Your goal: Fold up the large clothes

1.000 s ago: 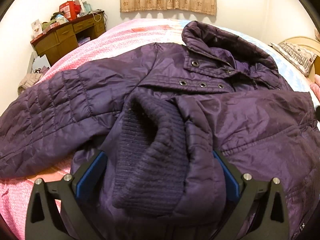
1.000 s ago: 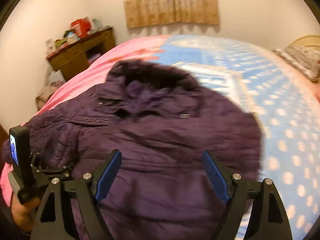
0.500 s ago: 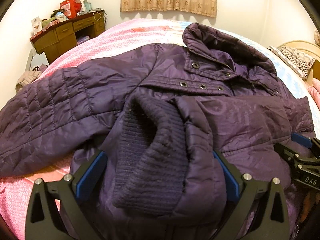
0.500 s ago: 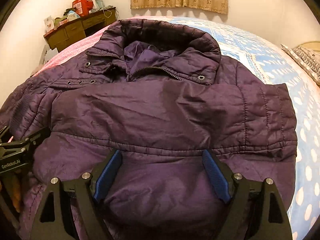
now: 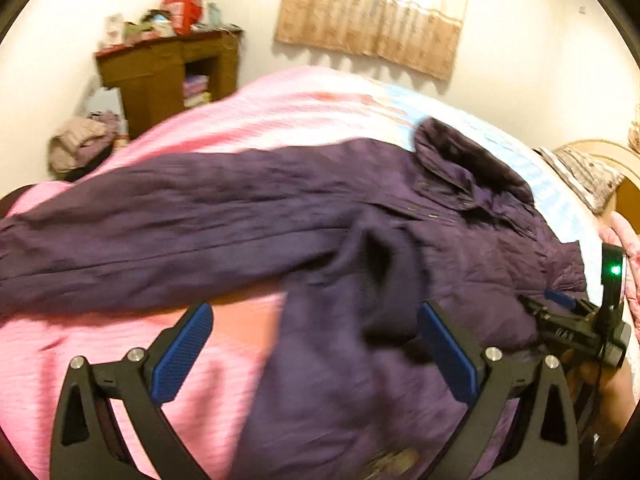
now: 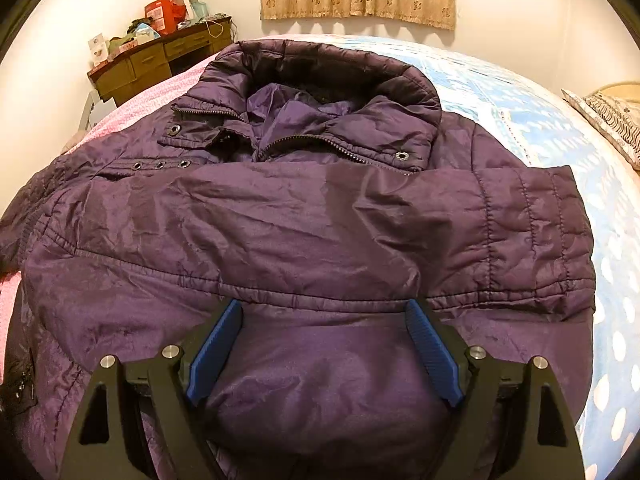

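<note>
Currently the left gripper [image 5: 312,344] stands wide and empty beside the jacket [image 6: 304,224] on the bed [image 6: 560,128]. Its loose sleeve [image 5: 160,232] stretches leftward, nearest this hand. The right gripper [image 6: 322,344], also wide, rests over the jacket's lower body.

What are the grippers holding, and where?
Nothing. The left gripper and right gripper stand open; the purple jacket lies on the bed, unpinched.
</note>
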